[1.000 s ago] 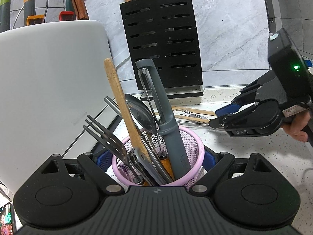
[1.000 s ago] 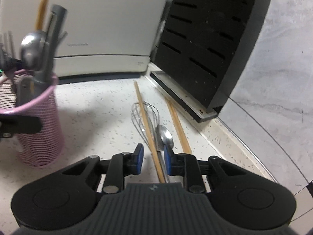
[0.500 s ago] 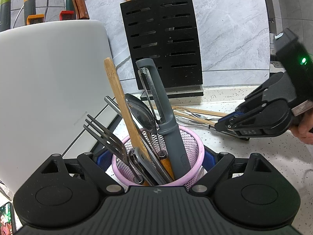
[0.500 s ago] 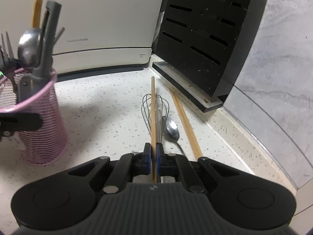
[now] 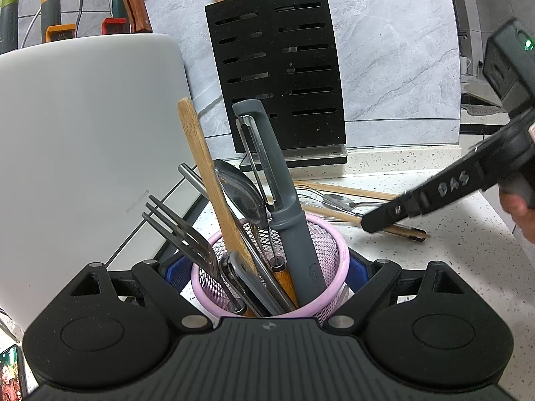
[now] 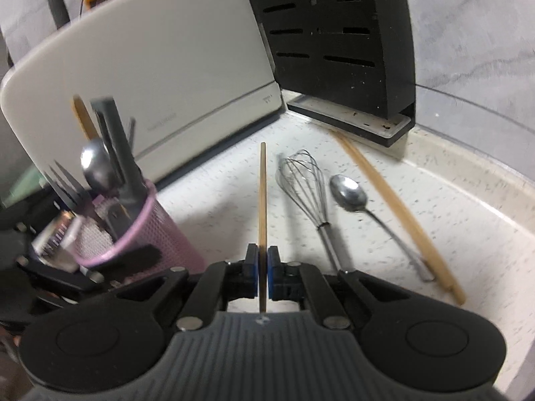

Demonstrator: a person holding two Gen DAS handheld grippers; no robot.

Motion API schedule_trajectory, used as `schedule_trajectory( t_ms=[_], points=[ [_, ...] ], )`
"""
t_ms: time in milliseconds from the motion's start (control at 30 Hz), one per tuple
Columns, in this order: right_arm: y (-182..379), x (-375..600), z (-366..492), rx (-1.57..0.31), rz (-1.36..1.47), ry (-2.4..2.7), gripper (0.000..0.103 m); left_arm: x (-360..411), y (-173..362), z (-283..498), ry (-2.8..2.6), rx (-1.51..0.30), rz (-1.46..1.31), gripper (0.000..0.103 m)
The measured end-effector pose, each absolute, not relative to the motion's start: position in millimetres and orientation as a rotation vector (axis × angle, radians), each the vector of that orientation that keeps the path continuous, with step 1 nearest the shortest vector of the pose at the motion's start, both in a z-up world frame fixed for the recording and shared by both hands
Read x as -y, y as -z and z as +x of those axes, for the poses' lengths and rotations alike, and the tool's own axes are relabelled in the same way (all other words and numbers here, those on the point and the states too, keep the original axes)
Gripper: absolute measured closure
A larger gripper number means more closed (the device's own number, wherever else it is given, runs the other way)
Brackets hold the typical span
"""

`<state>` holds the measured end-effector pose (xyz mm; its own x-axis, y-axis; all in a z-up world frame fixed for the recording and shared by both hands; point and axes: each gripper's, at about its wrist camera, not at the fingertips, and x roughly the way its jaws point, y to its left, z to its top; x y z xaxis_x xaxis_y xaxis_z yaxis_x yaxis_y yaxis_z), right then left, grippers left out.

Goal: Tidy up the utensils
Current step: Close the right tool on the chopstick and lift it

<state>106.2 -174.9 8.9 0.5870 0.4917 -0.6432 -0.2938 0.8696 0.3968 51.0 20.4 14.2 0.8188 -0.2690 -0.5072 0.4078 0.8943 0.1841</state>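
- The left tool [image 5: 271, 280] is clenched around the pink mesh cup [image 5: 329, 250], its blue pads on either side of the wall. This probably steadies the cup so it does not tip when another utensil goes in.
- The right tool [image 6: 263, 272] is clamped on one wooden chopstick [image 6: 262, 193], gripped near its end so the long free part points forward, ready to be aimed at the cup.
- On the table [image 6: 468, 220] lie a whisk [image 6: 302, 183], a spoon [image 6: 347, 193] and a second chopstick [image 6: 394, 207], close beside one another and not yet sorted.
- The cup is already crowded: a fork [image 5: 180, 230], a grey peeler [image 5: 284, 200], a wooden handle [image 5: 204, 167] and a spoon bowl [image 5: 239, 193] lean across its mouth, leaving little room.
- A black knife block [image 5: 277, 67] and a white appliance [image 5: 83, 133] stand behind, hemming in the approach.
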Motion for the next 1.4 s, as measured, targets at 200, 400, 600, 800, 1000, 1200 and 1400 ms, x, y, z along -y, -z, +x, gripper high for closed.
schedule_trajectory(
  t_ms=[200,400,600,800,1000,1200,1400],
  points=[
    [-25.1,180.2,97.8,-0.748,0.364,-0.51,0.102,-20.4,-14.4,50.8,0.366,-0.493,0.293,0.001],
    [-38.2,185.6,89.6,-0.681,0.428,-0.585,0.102,-20.3,-14.3,50.6,0.364,-0.493,0.292,0.001],
    [-43.8,182.7,83.1,-0.646,0.439,-0.615,0.102,-20.3,-14.3,50.6,0.364,-0.494,0.292,0.001],
    [-40.4,167.9,85.6,-0.679,0.416,-0.692,0.102,-20.0,-14.3,50.6,0.365,-0.493,0.292,0.001],
    [-35.9,162.8,89.6,-0.711,0.414,-0.71,0.102,-20.0,-14.3,50.5,0.364,-0.494,0.292,0.001],
    [-35.4,164.9,89.5,-0.73,0.389,-0.679,0.102,-18.8,-14.1,50.4,0.367,-0.494,0.292,0.001],
    [-33.8,185.5,83.0,-0.753,0.357,-0.569,0.102,-18.9,-13.7,48.9,0.37,-0.494,0.293,0.001]
  ],
)
